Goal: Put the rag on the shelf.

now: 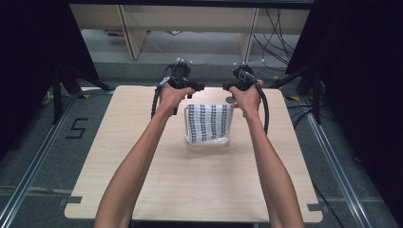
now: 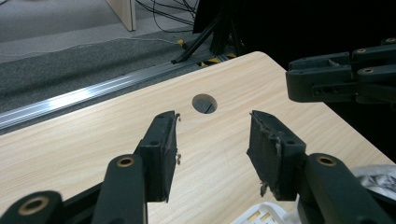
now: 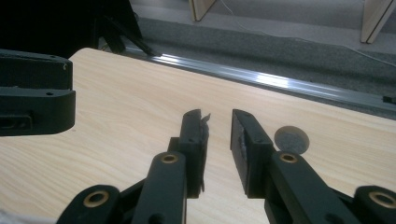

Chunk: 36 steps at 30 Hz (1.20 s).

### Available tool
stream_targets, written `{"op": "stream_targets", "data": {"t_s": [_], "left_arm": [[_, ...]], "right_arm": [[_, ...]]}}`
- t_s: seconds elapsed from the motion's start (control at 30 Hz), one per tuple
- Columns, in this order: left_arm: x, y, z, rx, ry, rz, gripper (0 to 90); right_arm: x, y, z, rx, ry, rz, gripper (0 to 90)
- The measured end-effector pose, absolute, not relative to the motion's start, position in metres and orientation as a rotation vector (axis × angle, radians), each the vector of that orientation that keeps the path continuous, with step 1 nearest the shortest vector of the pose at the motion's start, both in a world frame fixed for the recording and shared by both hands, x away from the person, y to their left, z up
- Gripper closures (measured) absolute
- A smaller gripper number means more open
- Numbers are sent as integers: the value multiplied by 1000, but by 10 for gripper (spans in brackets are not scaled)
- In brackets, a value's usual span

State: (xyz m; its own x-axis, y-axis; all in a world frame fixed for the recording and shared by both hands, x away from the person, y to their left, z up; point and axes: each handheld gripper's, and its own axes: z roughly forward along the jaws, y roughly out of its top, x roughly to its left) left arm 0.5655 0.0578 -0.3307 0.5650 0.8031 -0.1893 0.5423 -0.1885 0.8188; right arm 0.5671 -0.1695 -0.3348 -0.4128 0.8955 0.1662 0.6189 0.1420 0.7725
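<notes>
Both grippers hover apart over the table's [image 1: 190, 190] far edge — left gripper [image 2: 212, 149] gaping, right gripper [image 3: 219, 140] slightly parted, nothing between either's jaws. The basket [image 1: 208, 141] holding patterned cloth [image 1: 209, 122] sits just behind them.

High cam overhead, looking forward and down on whole worktop [image 1: 190, 190]. Both claw cams low, close, skimming far worktop edge; both catch round hole [image 2: 204, 103].
</notes>
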Motion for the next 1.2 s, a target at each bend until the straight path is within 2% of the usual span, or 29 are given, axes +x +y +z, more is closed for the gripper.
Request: {"op": "stream_targets", "data": {"t_s": [0.3, 0.47, 0.97, 1.2], "left_arm": [[549, 69, -318, 1853, 1079, 346, 451], [536, 72, -314, 1872, 1061, 359, 406], [512, 71, -312, 1875, 1013, 350, 352], [500, 72, -314, 1888, 992, 350, 332]], "right_arm": [[554, -174, -322, 1373, 2106, 1188, 690], [544, -177, -315, 1379, 2107, 1213, 627], [523, -191, -315, 1292, 2130, 1260, 475], [511, -188, -313, 1278, 2143, 1276, 435]]}}
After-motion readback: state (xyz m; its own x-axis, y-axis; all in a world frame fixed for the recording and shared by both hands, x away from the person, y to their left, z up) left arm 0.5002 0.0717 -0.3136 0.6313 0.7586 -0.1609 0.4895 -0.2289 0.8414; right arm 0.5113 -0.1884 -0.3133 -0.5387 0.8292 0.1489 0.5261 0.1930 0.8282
